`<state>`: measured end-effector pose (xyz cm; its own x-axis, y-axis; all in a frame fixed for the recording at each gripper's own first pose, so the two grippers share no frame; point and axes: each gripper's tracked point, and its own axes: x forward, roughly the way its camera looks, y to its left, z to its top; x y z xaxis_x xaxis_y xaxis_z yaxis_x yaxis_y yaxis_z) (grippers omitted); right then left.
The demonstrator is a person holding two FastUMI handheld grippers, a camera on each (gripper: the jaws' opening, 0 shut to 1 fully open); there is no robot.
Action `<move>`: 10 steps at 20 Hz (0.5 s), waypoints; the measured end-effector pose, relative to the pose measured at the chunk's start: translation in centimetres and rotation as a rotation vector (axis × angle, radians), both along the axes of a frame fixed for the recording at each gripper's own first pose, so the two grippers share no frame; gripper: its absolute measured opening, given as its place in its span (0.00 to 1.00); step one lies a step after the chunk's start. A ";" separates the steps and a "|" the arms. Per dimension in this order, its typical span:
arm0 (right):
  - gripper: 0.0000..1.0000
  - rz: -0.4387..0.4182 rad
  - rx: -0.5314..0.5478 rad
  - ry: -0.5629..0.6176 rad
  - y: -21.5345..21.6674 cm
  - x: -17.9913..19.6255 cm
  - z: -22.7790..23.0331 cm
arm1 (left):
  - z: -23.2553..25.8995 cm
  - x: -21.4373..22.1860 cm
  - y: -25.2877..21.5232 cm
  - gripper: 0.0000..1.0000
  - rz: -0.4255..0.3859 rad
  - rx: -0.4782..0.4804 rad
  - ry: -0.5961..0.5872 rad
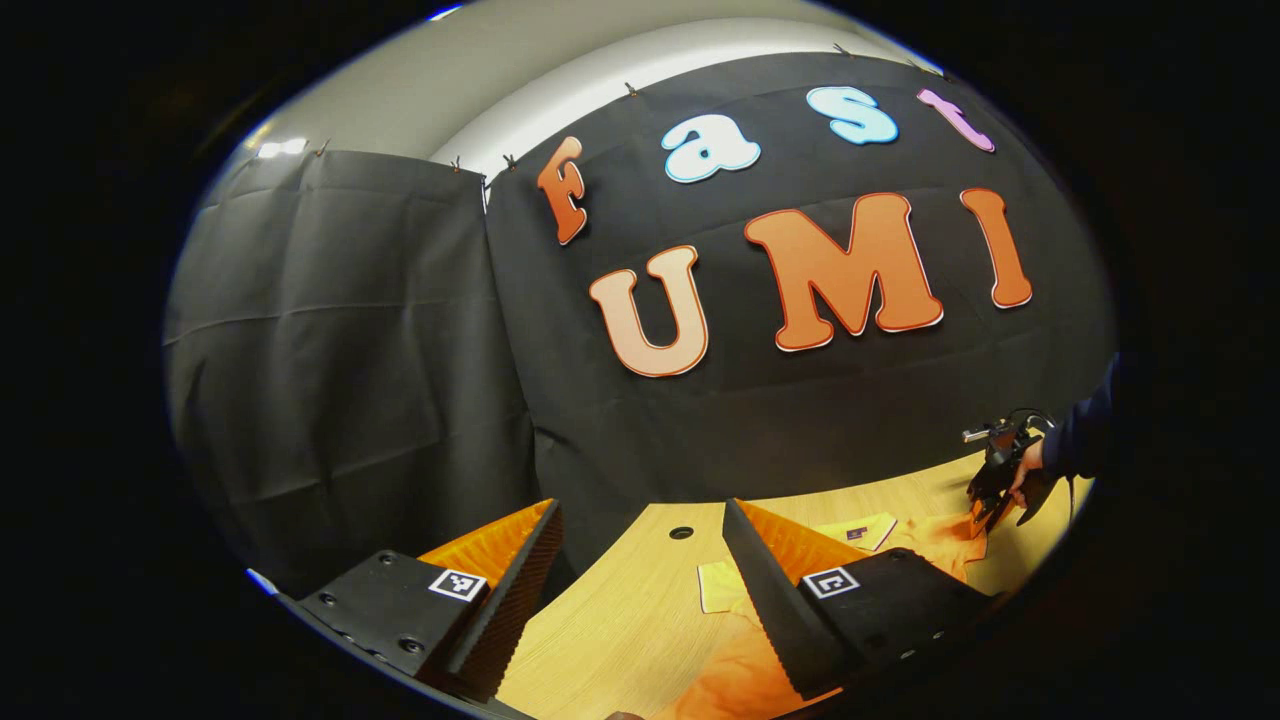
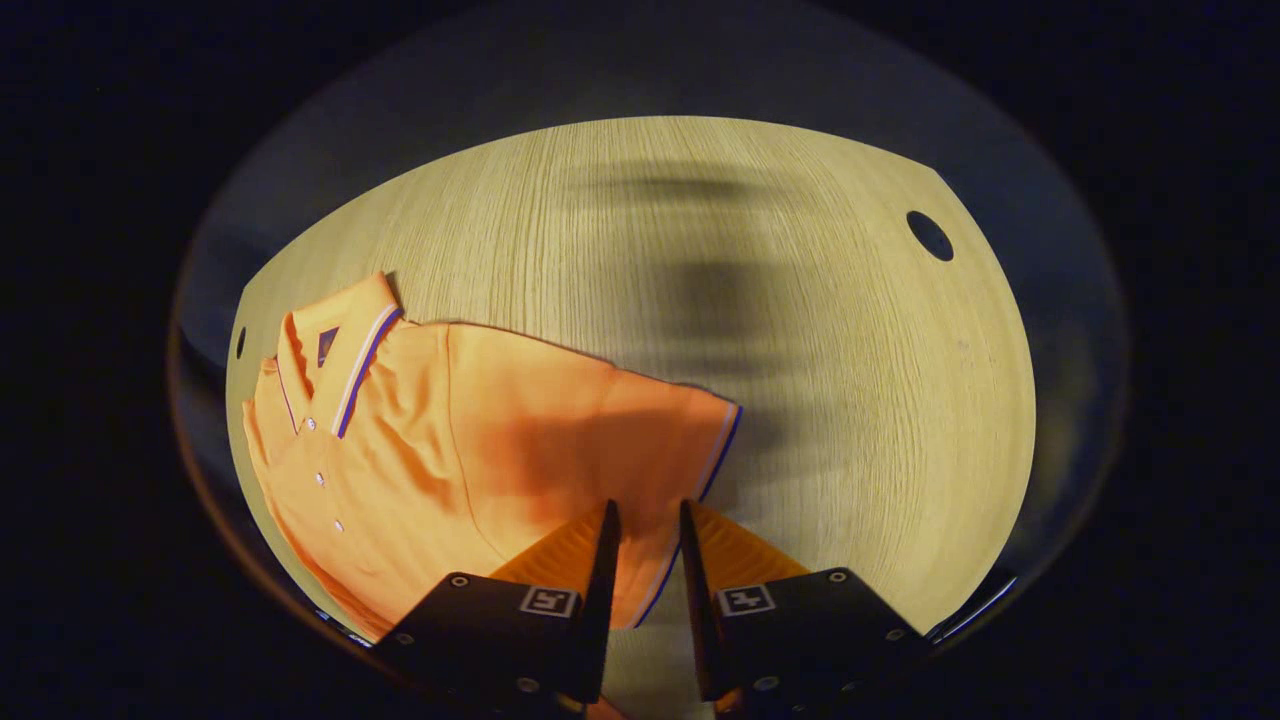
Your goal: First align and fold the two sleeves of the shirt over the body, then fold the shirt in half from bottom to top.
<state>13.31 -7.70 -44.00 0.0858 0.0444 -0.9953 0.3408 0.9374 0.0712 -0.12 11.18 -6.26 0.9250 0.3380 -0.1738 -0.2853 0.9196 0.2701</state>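
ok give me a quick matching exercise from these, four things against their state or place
Things: 1 left gripper; 2 right gripper; 3 collar; 4 table hole
States: a striped edge, beside the buttons; b fingers wide apart; c on bare wood, away from the shirt; d fingers narrowly apart at the sleeve hem
Pairs: 1-b, 2-d, 3-a, 4-c

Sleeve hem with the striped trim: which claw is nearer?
Right. The right claw sits at the sleeve hem, fingers straddling the trim. The left claw hovers open, short of the shirt.
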 end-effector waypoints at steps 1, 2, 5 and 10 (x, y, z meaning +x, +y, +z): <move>0.16 0.033 0.028 -0.019 0.3 0.0 0.2 | -0.1 -0.3 0.1 0.99 0.002 0.000 -0.001; 0.16 0.045 0.071 -0.037 0.6 0.0 0.4 | -0.1 -0.3 0.1 0.99 0.001 -0.001 -0.003; 0.05 -0.033 0.126 -0.117 1.3 1.8 2.4 | -0.7 -0.1 0.5 1.00 0.002 -0.014 0.010; 0.04 0.022 0.164 -0.192 4.4 3.8 5.7 | -1.0 0.0 1.0 0.99 0.006 -0.019 0.019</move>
